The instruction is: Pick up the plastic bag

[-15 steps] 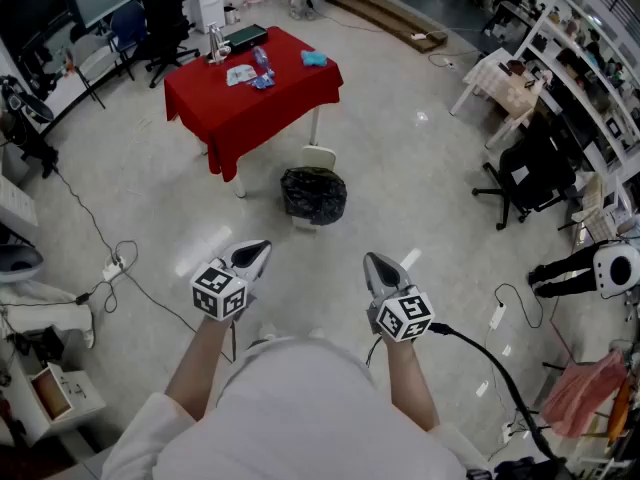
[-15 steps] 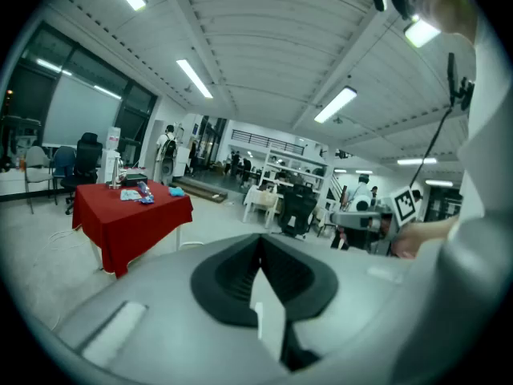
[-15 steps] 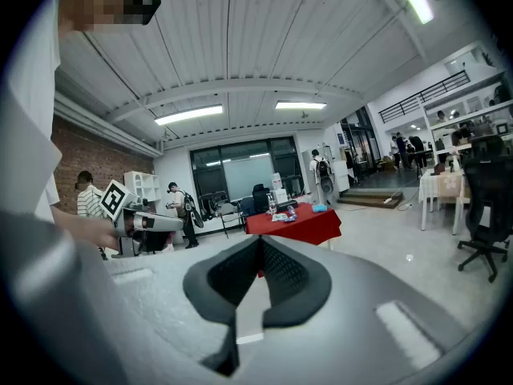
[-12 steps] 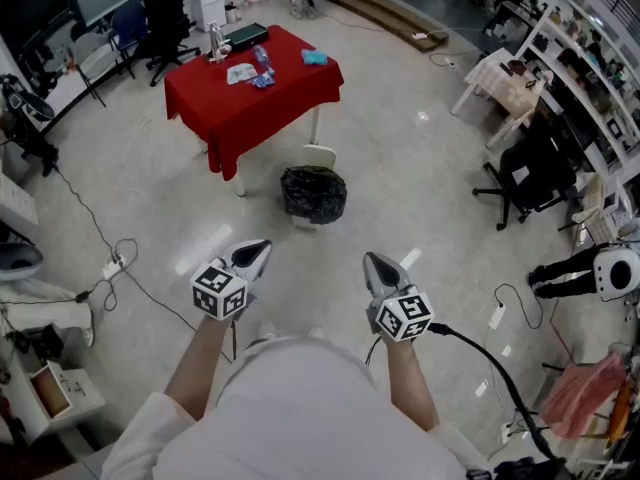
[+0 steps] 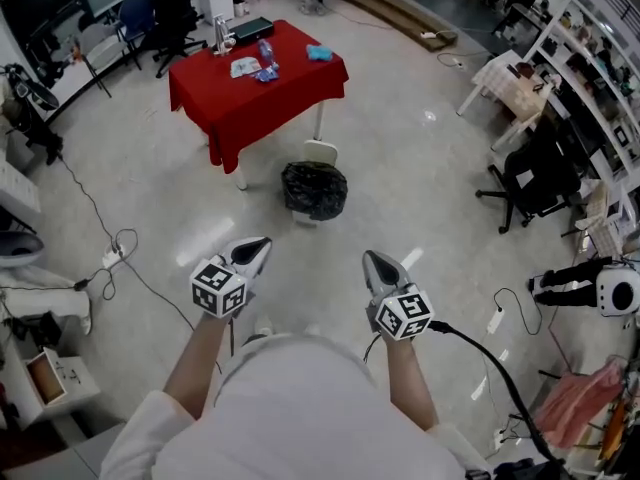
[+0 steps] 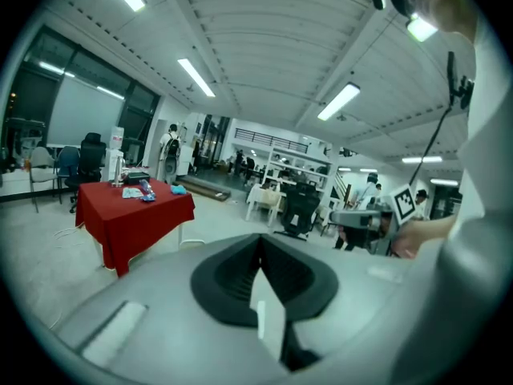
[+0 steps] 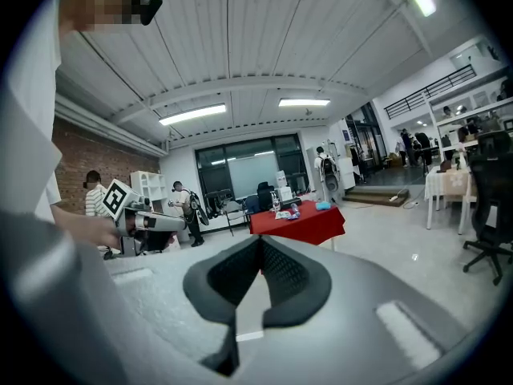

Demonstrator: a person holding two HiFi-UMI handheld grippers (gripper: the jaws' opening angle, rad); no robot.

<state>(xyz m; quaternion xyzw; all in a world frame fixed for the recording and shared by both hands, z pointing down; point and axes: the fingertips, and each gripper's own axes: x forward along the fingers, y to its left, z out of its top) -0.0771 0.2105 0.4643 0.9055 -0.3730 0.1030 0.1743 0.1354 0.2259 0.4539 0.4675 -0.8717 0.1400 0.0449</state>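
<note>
A crumpled, glossy black plastic bag sits bunched on the pale polished floor, just beside a tabletop draped in red cloth and well ahead of the person. The left gripper and right gripper, smooth grey shells with dark ribbed pads, are both closed tight on nothing.

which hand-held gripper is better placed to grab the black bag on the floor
Left hand-held gripper, marginally: it sits slightly nearer the black plastic bag than the right hand-held gripper; both shut.
</note>
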